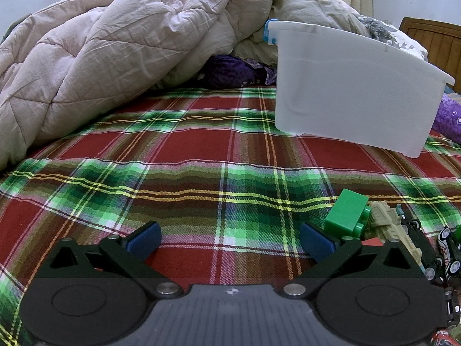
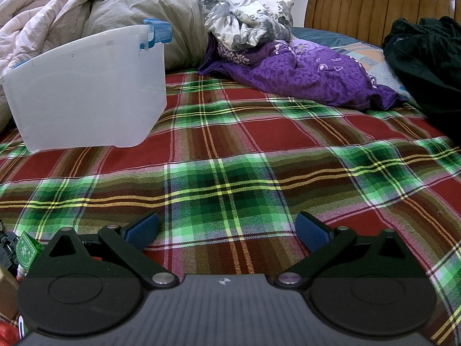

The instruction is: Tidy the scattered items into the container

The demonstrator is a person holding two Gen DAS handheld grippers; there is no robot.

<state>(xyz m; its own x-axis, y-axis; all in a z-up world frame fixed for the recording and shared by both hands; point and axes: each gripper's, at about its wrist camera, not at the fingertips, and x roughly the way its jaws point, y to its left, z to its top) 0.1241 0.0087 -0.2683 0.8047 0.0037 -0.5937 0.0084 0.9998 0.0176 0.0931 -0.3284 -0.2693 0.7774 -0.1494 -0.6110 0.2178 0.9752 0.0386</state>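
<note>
Left gripper: fingers spread wide, nothing between them, only plaid bed sheet under the gap. Right gripper: same, blue pads far apart, holding nothing, plaid sheet below.

Container: translucent white plastic bin, upper right of the left wrist frame, upper left of the right wrist frame. It sits on the bed, no lid on, blue latch clip at its far top corner. Walls are frosted, so I cannot tell what is inside.

Scattered items: cluster at lower right of the left wrist frame. Green building block lies tilted, studs facing right, just beside the right-hand finger. Touching it on the right is a tan toy vehicle. Further right, at the frame edge, a white and black toy race car. Small red piece peeks out behind the finger linkage, type unclear. In the right wrist frame, lower left edge, a green patterned item and a dark wheeled toy are partly hidden by the gripper body.

Cluster and bin are well apart, open sheet between.

Background: crumpled pinkish quilt upper left, purple patterned fabric and grey floral fabric beside the bin, wooden headboard upper right, dark garment at right edge.
</note>
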